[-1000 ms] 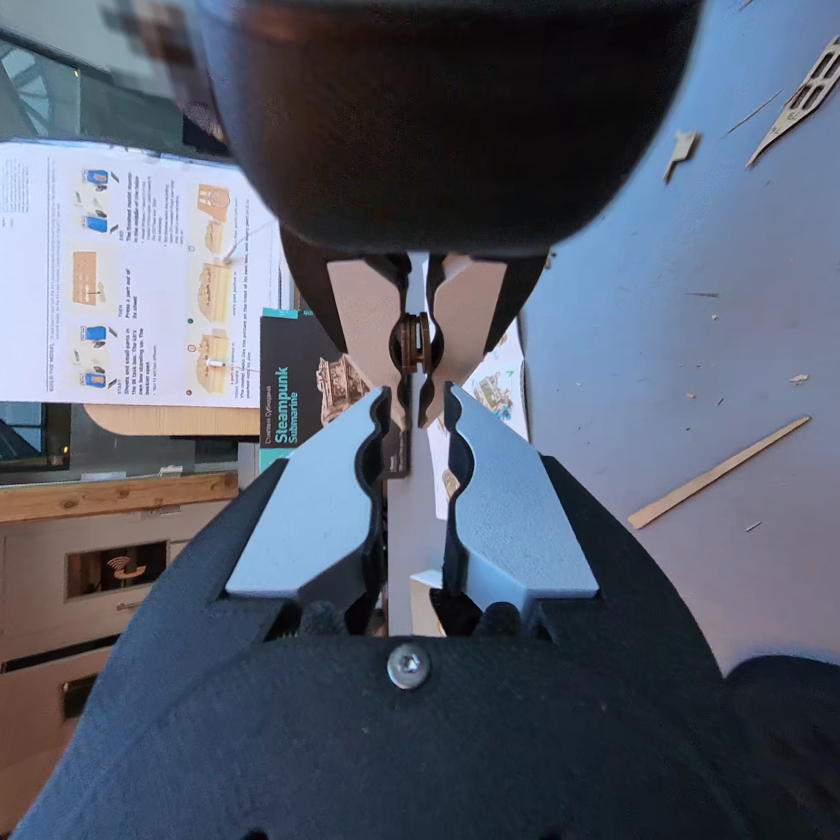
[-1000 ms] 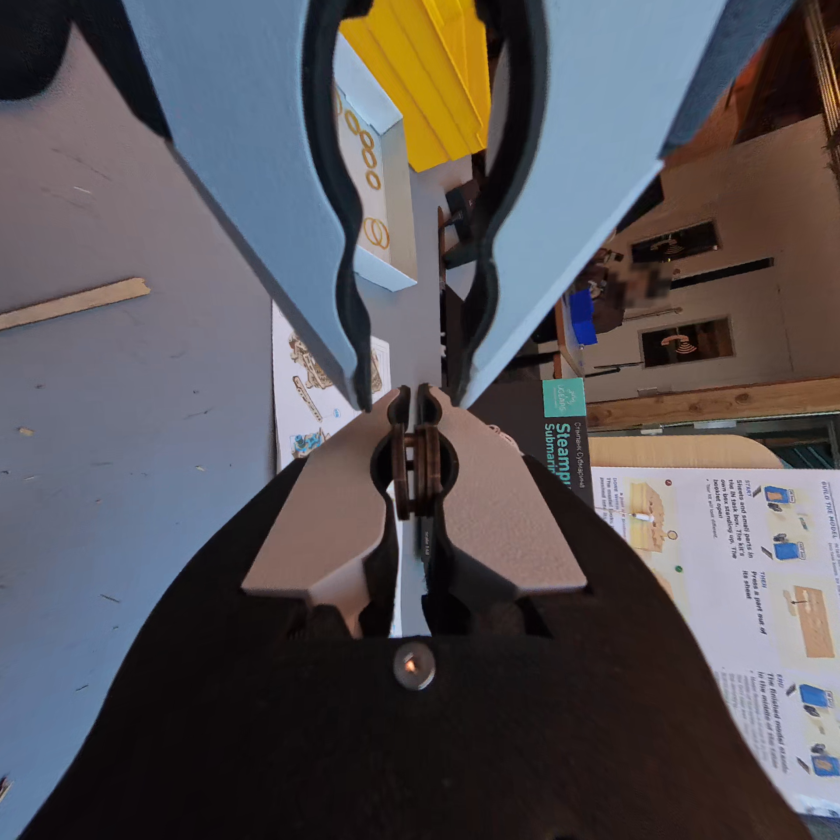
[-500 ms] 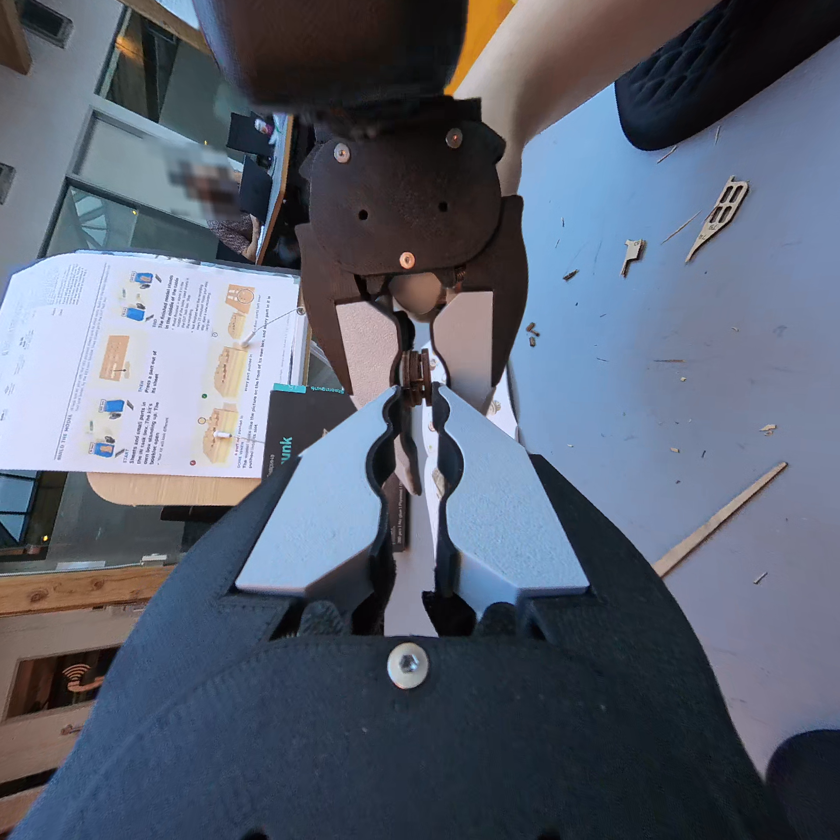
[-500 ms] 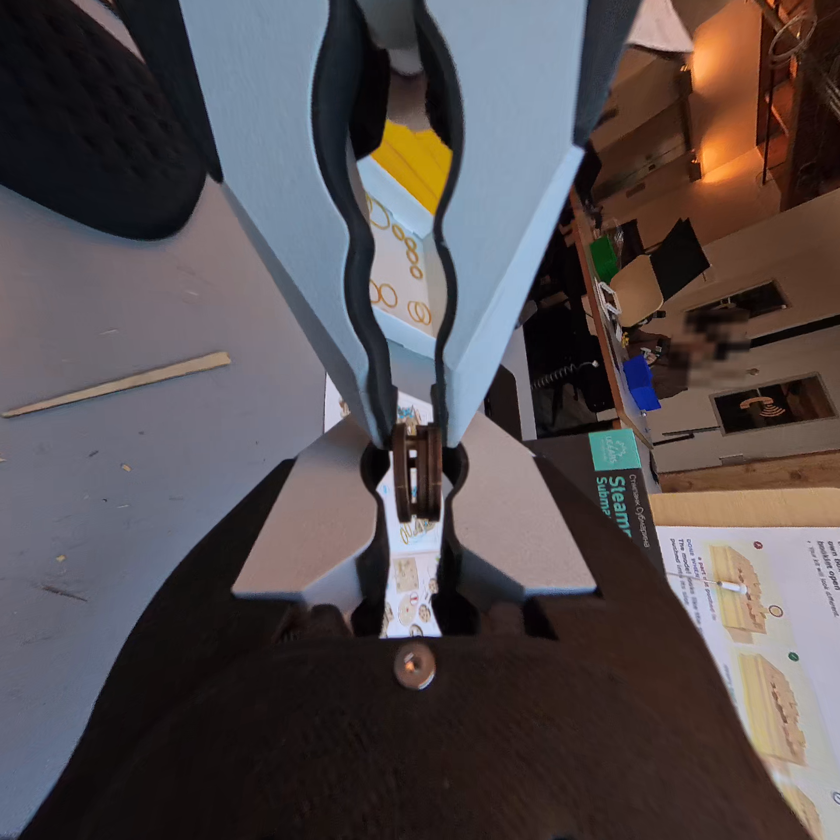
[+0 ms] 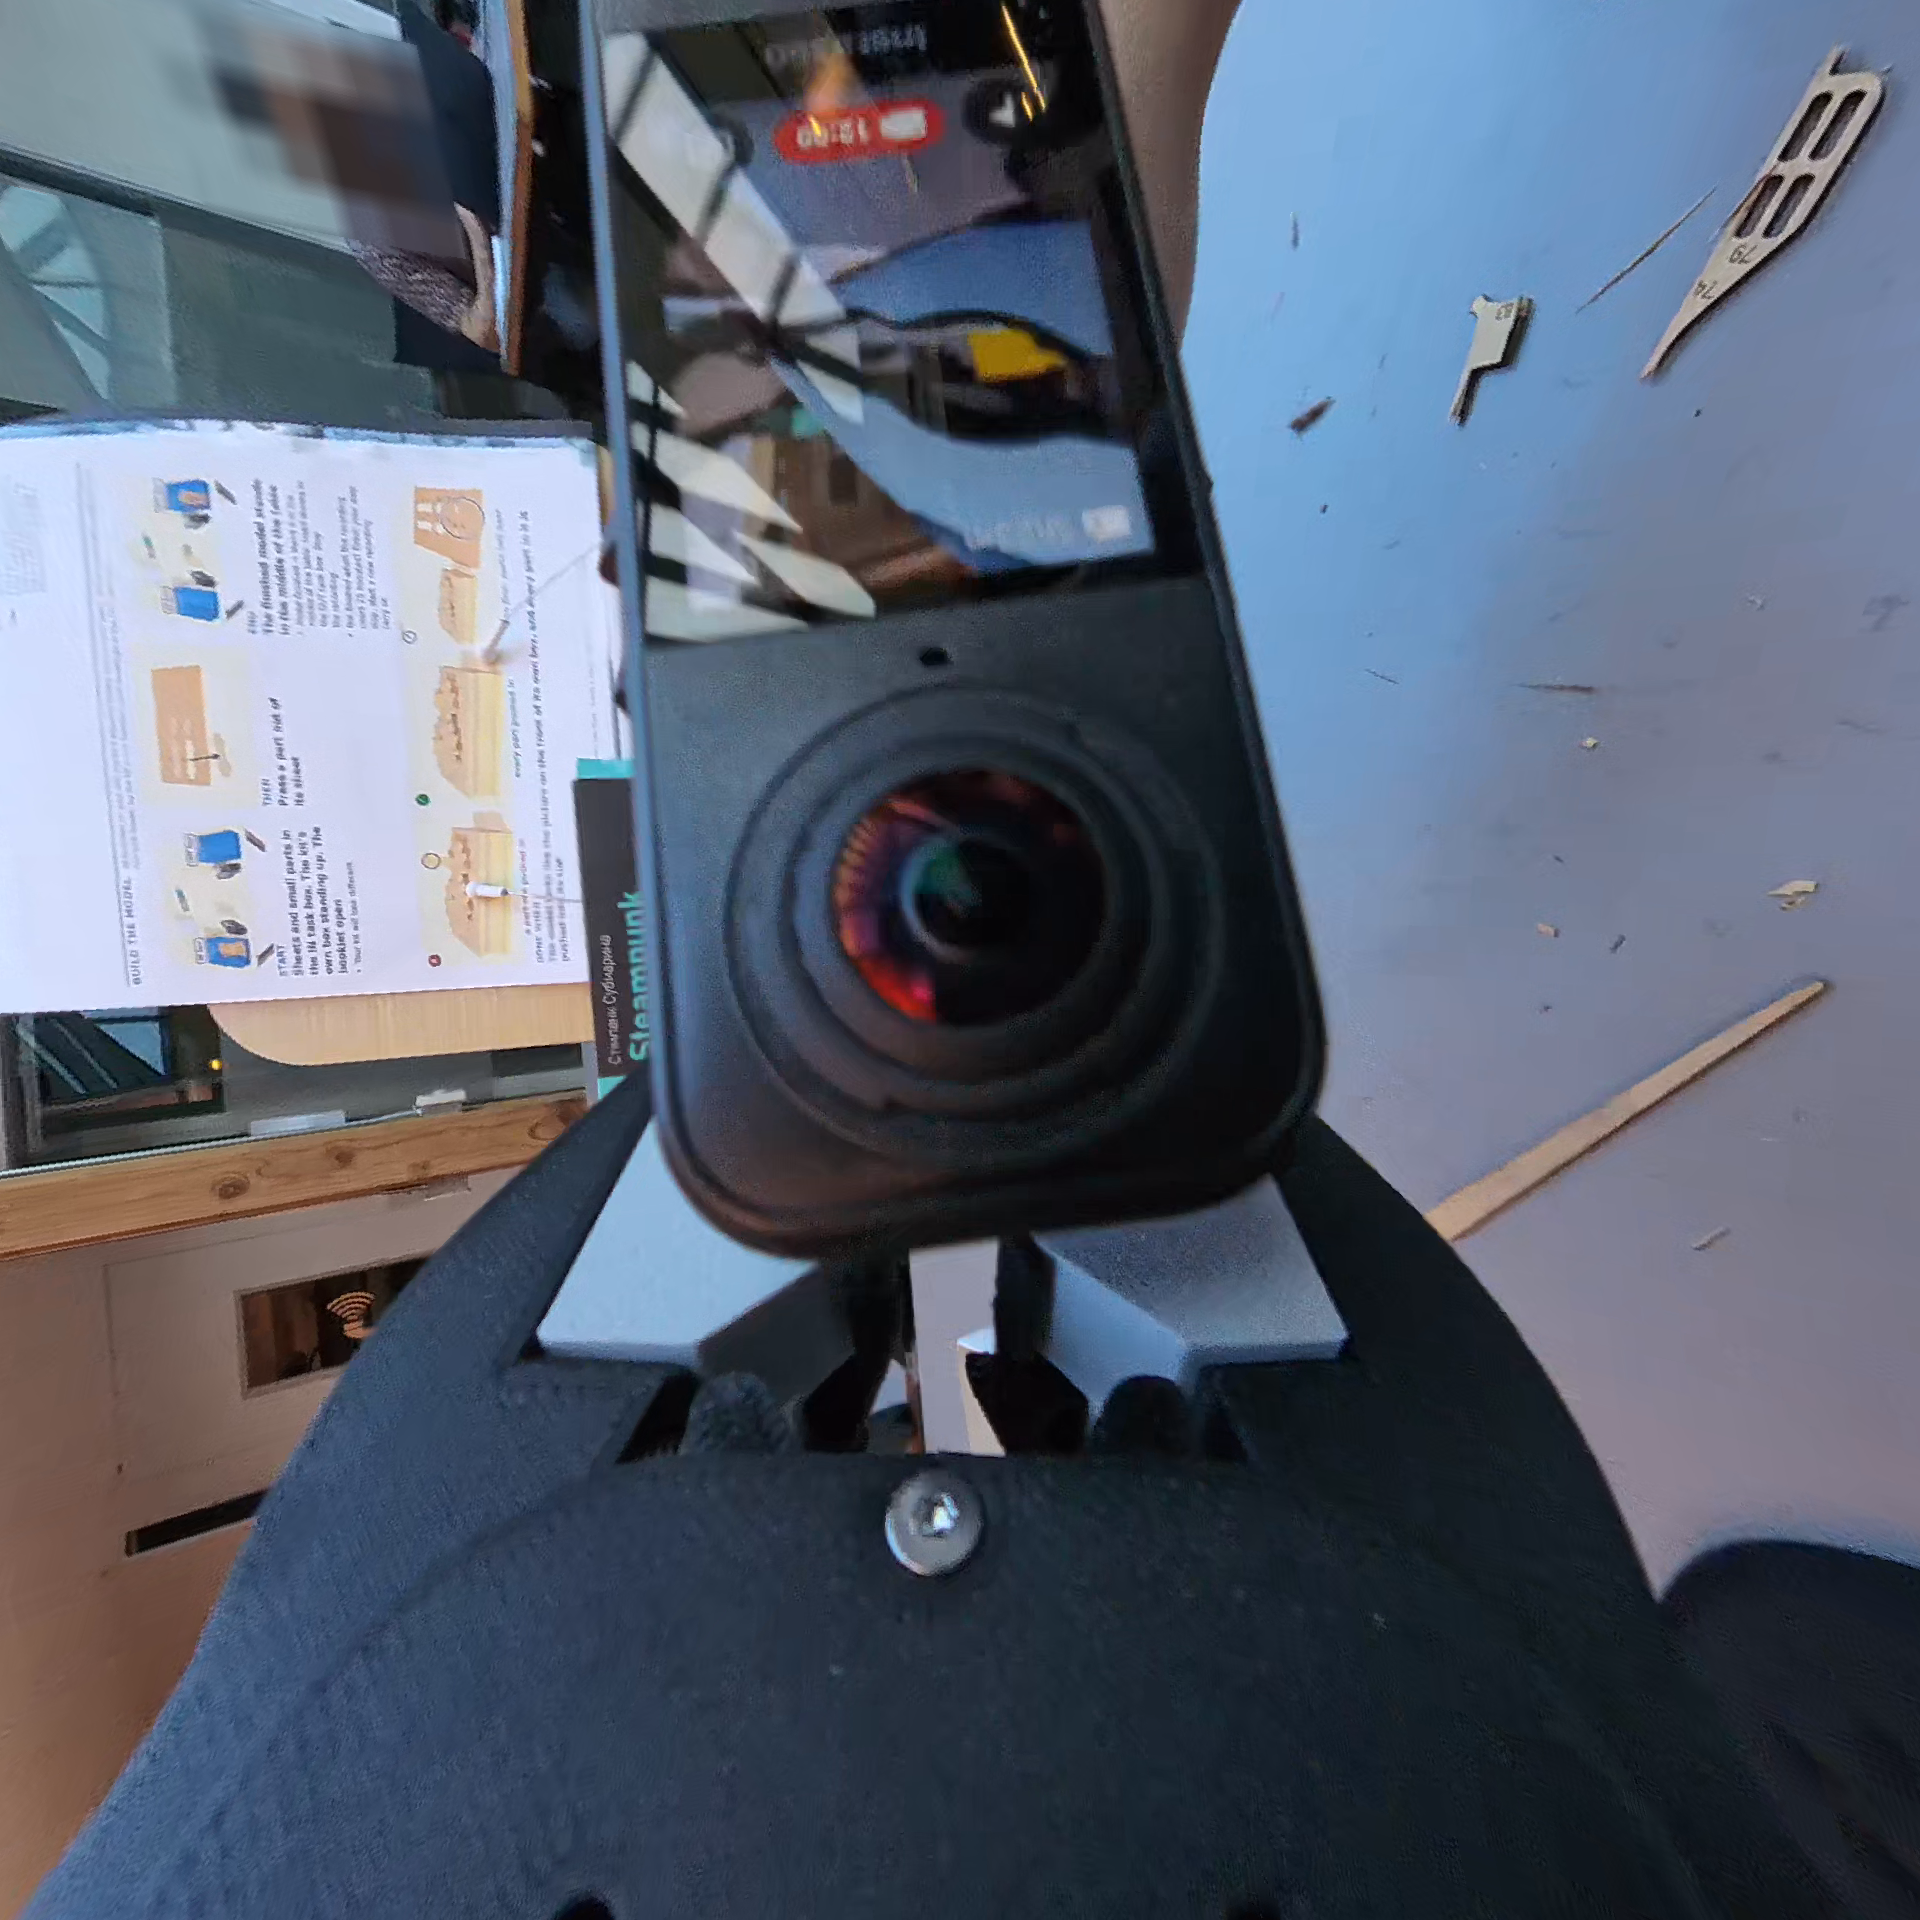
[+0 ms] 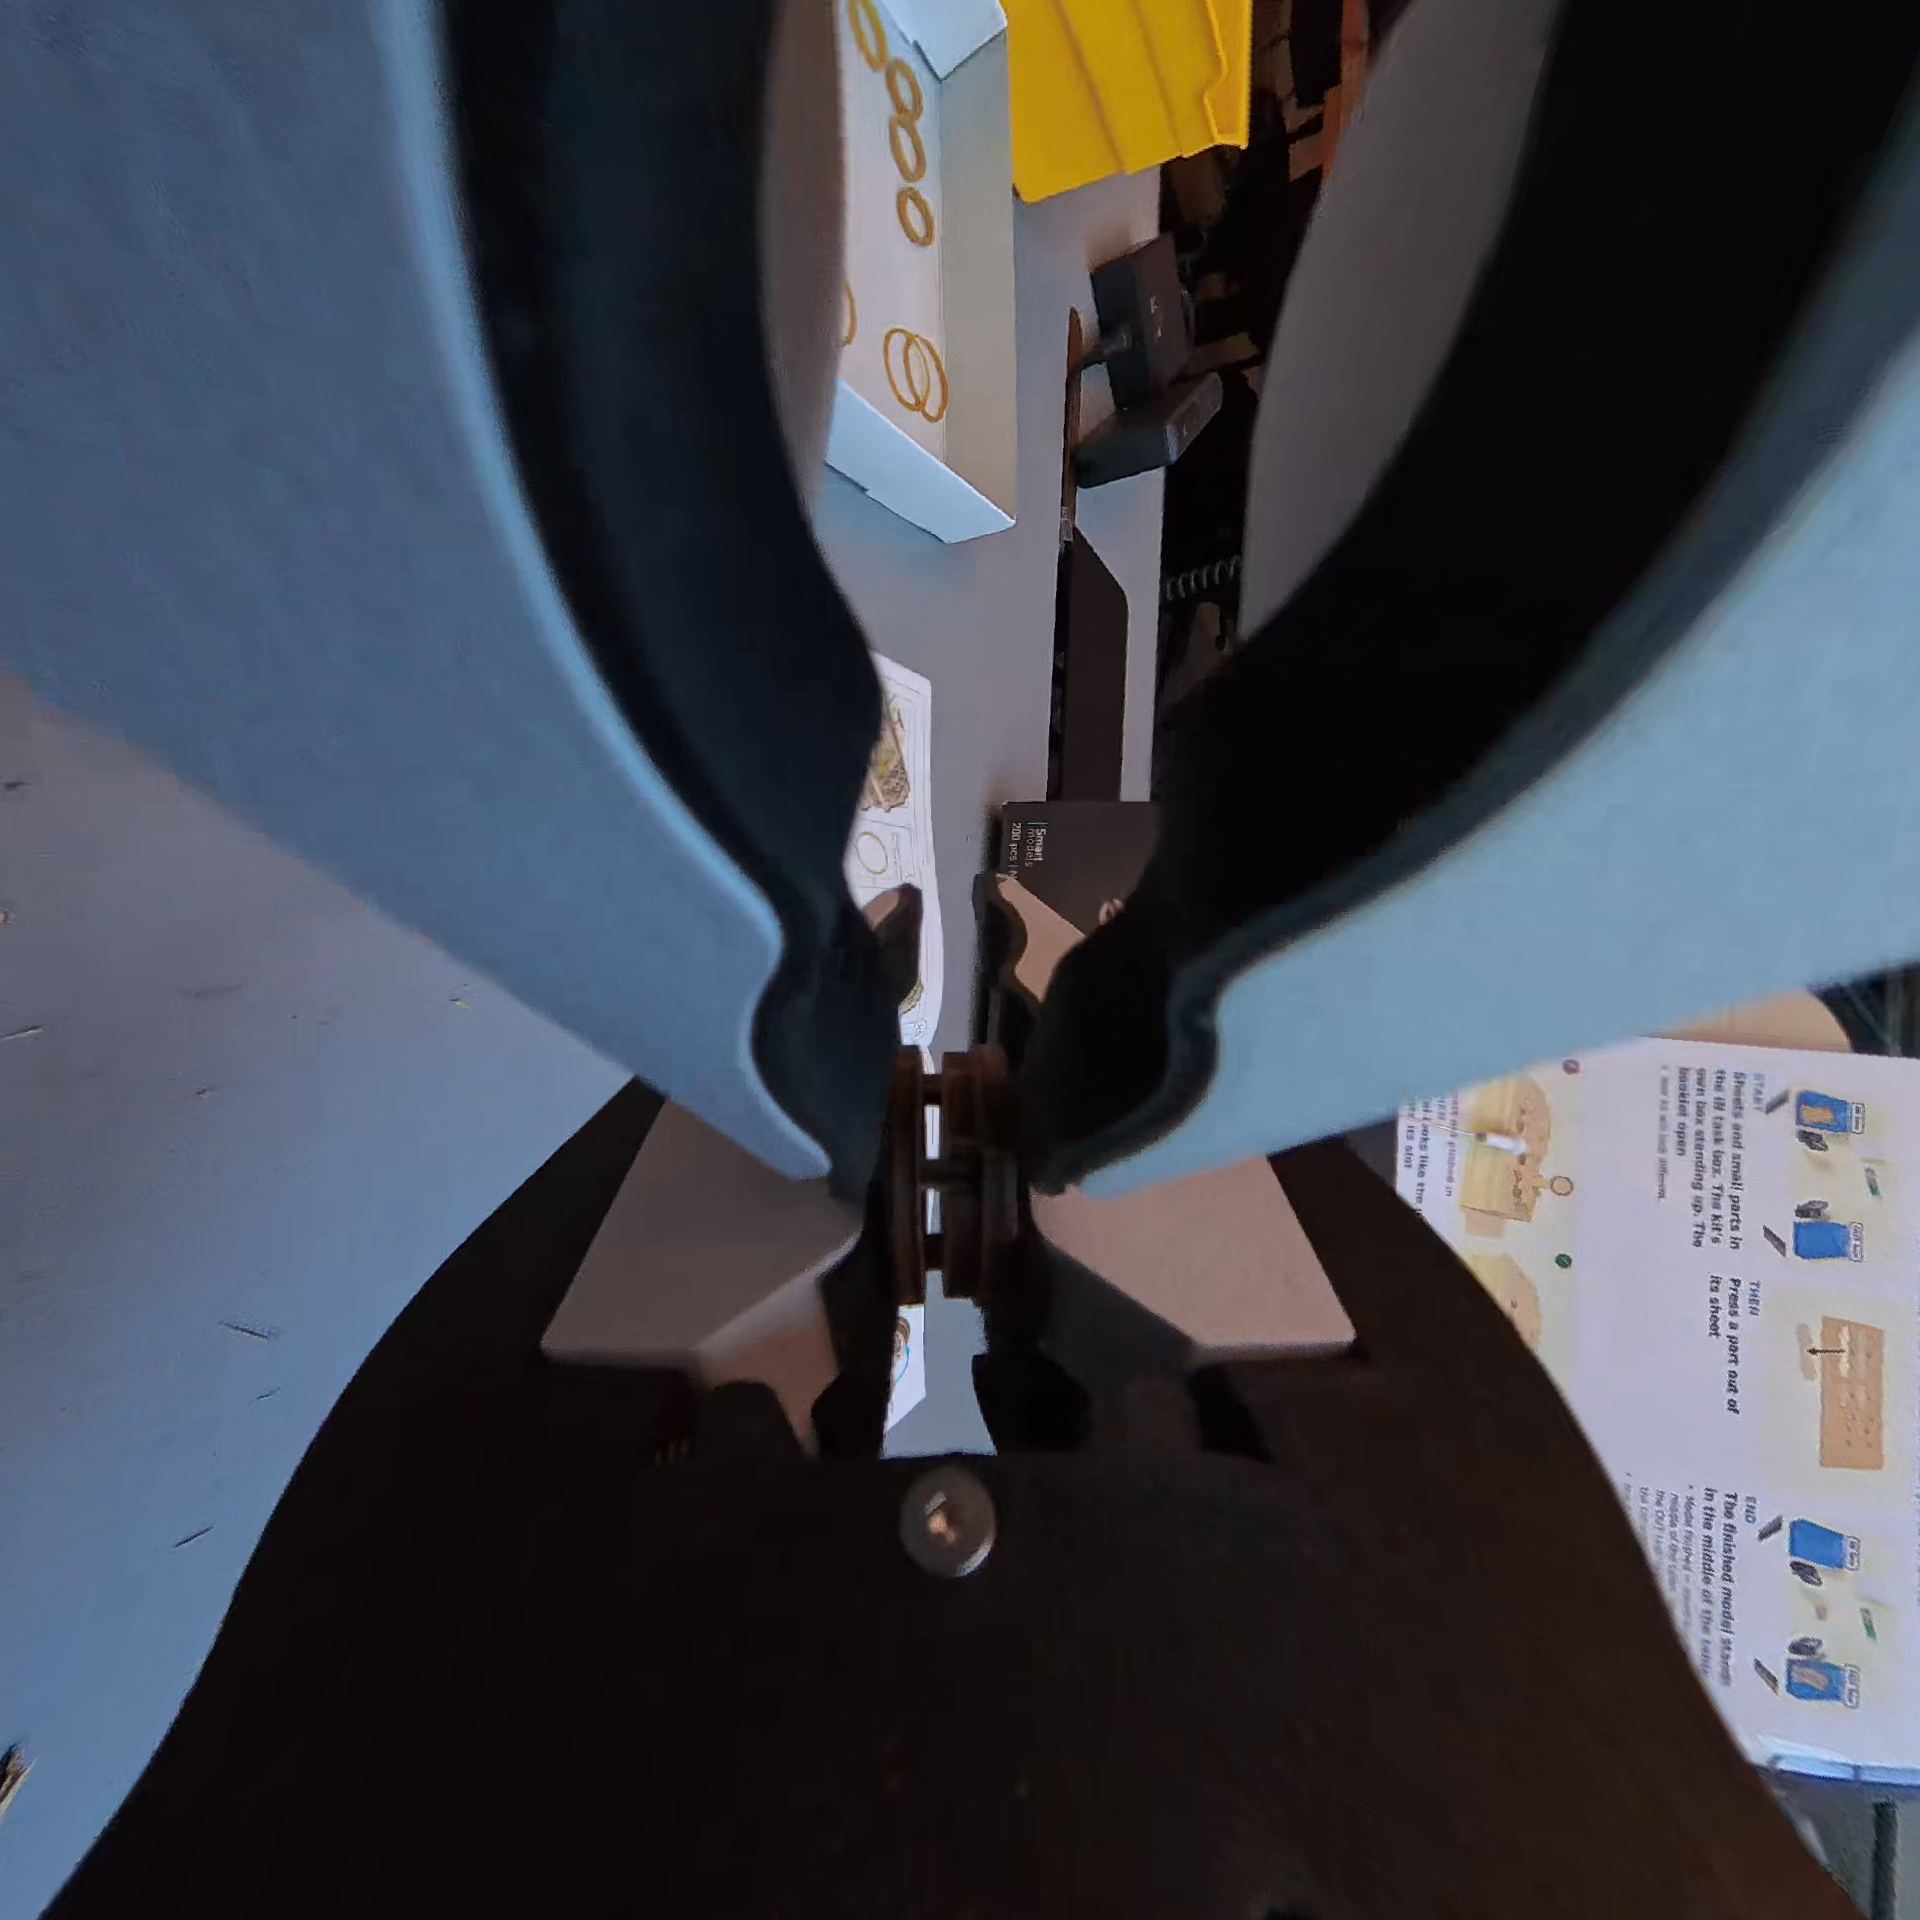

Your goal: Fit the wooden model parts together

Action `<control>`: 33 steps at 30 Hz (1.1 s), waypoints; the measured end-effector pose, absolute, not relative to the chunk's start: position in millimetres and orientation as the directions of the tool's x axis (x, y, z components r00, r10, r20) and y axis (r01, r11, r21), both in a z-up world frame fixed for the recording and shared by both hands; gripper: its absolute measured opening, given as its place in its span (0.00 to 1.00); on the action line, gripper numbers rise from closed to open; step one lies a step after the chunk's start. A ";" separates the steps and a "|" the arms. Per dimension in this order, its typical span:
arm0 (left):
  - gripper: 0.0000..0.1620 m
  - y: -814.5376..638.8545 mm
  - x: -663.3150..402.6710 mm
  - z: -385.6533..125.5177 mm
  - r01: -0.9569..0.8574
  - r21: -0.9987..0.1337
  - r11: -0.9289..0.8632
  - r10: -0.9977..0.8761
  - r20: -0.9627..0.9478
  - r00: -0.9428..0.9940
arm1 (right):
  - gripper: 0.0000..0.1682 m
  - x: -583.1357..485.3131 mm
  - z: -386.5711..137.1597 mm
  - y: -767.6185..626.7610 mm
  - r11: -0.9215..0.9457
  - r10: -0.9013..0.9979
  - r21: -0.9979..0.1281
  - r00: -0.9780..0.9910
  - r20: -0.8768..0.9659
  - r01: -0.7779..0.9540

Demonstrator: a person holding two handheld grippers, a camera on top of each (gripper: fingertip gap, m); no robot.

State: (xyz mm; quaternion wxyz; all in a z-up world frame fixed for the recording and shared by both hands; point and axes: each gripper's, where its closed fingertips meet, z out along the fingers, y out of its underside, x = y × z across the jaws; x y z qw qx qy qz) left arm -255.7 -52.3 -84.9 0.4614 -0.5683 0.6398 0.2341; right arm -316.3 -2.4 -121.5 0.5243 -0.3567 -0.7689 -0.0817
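Observation:
In the right wrist view my right gripper [image 6: 945,925], with beige fingers, is shut on a small dark wooden part [image 6: 951,1174] made of stacked discs, held in the notch near the finger bases. My left gripper [image 6: 935,1164], with blue-grey fingers [image 6: 520,727], comes in from above, head-on. Its tips press on both outer faces of the same part. In the left wrist view the right gripper's black camera [image 5: 966,904] blocks my left fingertips and the part. Only the left finger bases [image 5: 1195,1288] show.
Both grippers hang over a grey table [image 5: 1558,623] scattered with wood chips. On it lie a thin wooden strip [image 5: 1621,1112], a cut-out wooden piece [image 5: 1766,197], an instruction sheet [image 5: 312,707], a black kit box [image 6: 1081,842], a white tray of yellow rings [image 6: 914,416] and a yellow bin [image 6: 1122,94]. The tips of one gripper are about 8 cm away from the tips of the other.
The two grippers have moved much closer head-on. My left fingertips have slid past the right fingertips onto the wooden part, and the right camera now fills the left wrist view.

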 end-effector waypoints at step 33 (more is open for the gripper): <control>0.29 -40.7 -262.7 -79.2 -0.957 -0.242 0.163 -0.476 -0.868 0.139 | 0.15 -317.4 -113.6 6.5 0.632 0.531 -0.338 -0.072 0.845 0.698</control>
